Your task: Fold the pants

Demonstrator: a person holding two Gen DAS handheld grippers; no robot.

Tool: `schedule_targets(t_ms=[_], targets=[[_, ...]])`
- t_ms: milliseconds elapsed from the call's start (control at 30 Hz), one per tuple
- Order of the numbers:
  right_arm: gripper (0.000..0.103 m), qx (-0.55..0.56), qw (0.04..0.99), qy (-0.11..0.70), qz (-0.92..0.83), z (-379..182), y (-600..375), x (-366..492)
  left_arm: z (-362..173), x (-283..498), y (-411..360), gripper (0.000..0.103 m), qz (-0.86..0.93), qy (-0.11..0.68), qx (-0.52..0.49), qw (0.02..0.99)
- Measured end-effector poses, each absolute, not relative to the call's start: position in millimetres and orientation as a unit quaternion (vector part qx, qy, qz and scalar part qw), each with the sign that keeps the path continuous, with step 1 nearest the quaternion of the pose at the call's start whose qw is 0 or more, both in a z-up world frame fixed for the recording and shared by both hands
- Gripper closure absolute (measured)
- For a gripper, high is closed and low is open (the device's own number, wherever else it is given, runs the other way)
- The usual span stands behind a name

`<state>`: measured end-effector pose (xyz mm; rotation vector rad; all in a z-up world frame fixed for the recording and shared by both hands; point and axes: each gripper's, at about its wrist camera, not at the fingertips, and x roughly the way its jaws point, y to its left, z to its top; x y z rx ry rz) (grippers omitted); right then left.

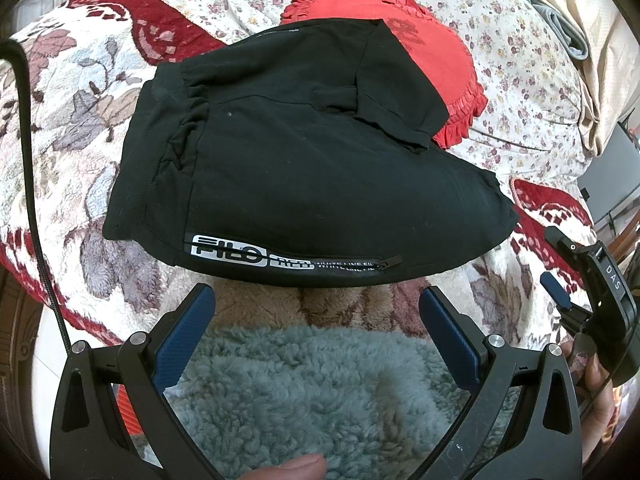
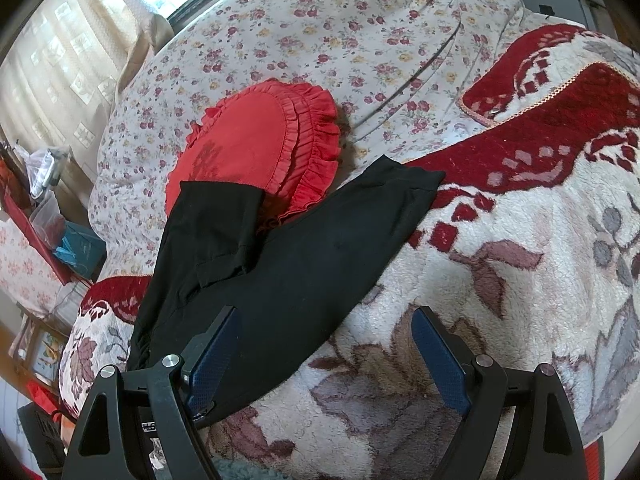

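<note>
Though folded, pants [image 1: 304, 160] lengthwise toward cushion [image 1: 432, 60].

My two black grippers with blue finger pads

My left gripper [image 1: 316, 308] has black angled arms joined by silver round screws, with dark blue textured pads [image 1: 188, 332] on the inner finger faces. A black braided cable [image 1: 32, 184] runs beside it. My right gripper [image 2: 326, 332] has the same build; its side bears white "DAS" lettering. I wear a fluffy grey-blue sleeve [image 1: 304, 384].
</note>
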<state>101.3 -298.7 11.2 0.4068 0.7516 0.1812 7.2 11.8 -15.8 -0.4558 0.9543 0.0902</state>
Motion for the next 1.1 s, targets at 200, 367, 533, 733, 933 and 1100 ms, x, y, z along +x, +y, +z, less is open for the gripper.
schedule_targets(t_ms=[200, 367, 533, 733, 933, 1100], targets=[[0.017, 0.198, 0.906, 0.364, 0.088, 11, -299, 102, -16, 7, 12, 0.001, 0.043, 0.455, -0.217, 0.862], [0.017, 0.200, 0.906, 0.363, 0.089, 11, -299, 102, -16, 7, 12, 0.001, 0.043, 0.455, -0.217, 0.862], [0.017, 0.198, 0.904, 0.367, 0.091, 9, -302, 104, -15, 7, 14, 0.001, 0.050, 0.457, -0.212, 0.863], [0.017, 0.202, 0.905, 0.364, 0.088, 10, -306, 103, -14, 6, 9, 0.001, 0.073, 0.461, -0.187, 0.865], [0.017, 0.204, 0.905, 0.362, 0.088, 10, -306, 101, -15, 8, 5, 0.001, 0.087, 0.463, -0.170, 0.865], [0.017, 0.204, 0.905, 0.363, 0.088, 10, -306, 101, -15, 8, 4, 0.001, 0.087, 0.463, -0.171, 0.865]])
